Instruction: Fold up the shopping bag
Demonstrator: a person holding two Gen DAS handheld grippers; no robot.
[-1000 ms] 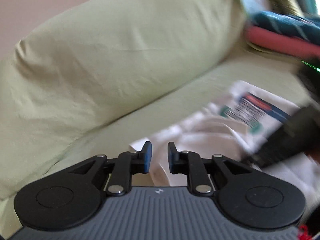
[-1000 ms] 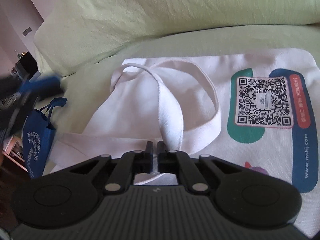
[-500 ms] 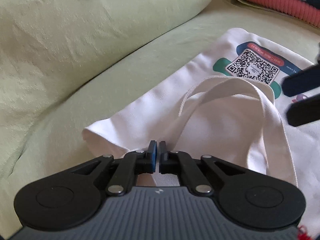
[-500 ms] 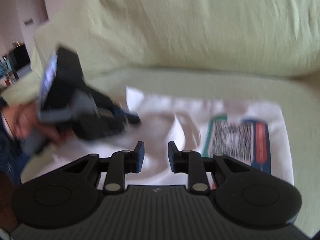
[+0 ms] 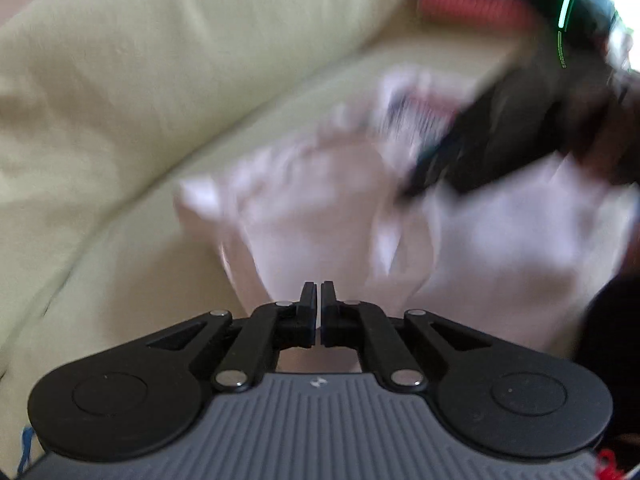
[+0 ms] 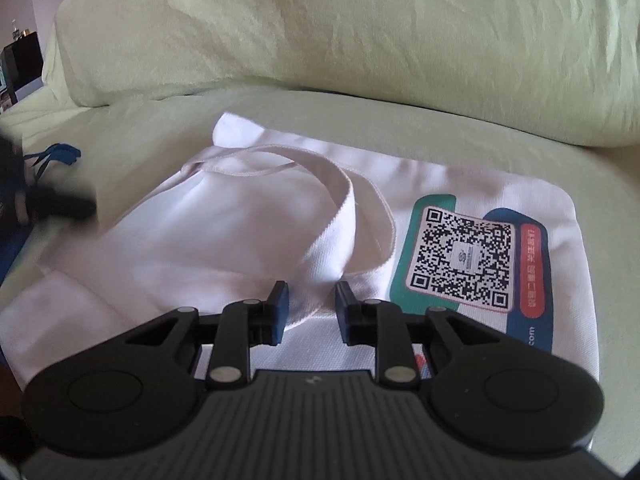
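A white cloth shopping bag (image 6: 224, 240) lies flat on a pale green sofa seat (image 6: 360, 120), its QR-code print (image 6: 464, 256) to the right. Its handle straps (image 6: 340, 200) loop over the bag's middle. My right gripper (image 6: 312, 300) hovers low over the bag. Its jaws are opening, and a strap passes between them untouched by the pads. The left wrist view is blurred. There my left gripper (image 5: 321, 294) is shut just above the bag (image 5: 328, 200) at its near edge; whether cloth is pinched is unclear. The right gripper (image 5: 500, 132) shows as a dark smear at the upper right.
A big green back cushion (image 6: 360, 28) rises behind the bag. A blue bag (image 6: 60, 154) hangs off the seat's left end, near the blurred left gripper (image 6: 52, 204). Red and teal folded cloth (image 5: 472, 4) lies at the seat's far right. Dark furniture (image 6: 20, 60) stands far left.
My left gripper closed and dropped toward the bag's near edge. My right jaws, nearly closed at a strap a second ago, have spread apart, and the right view has swung about.
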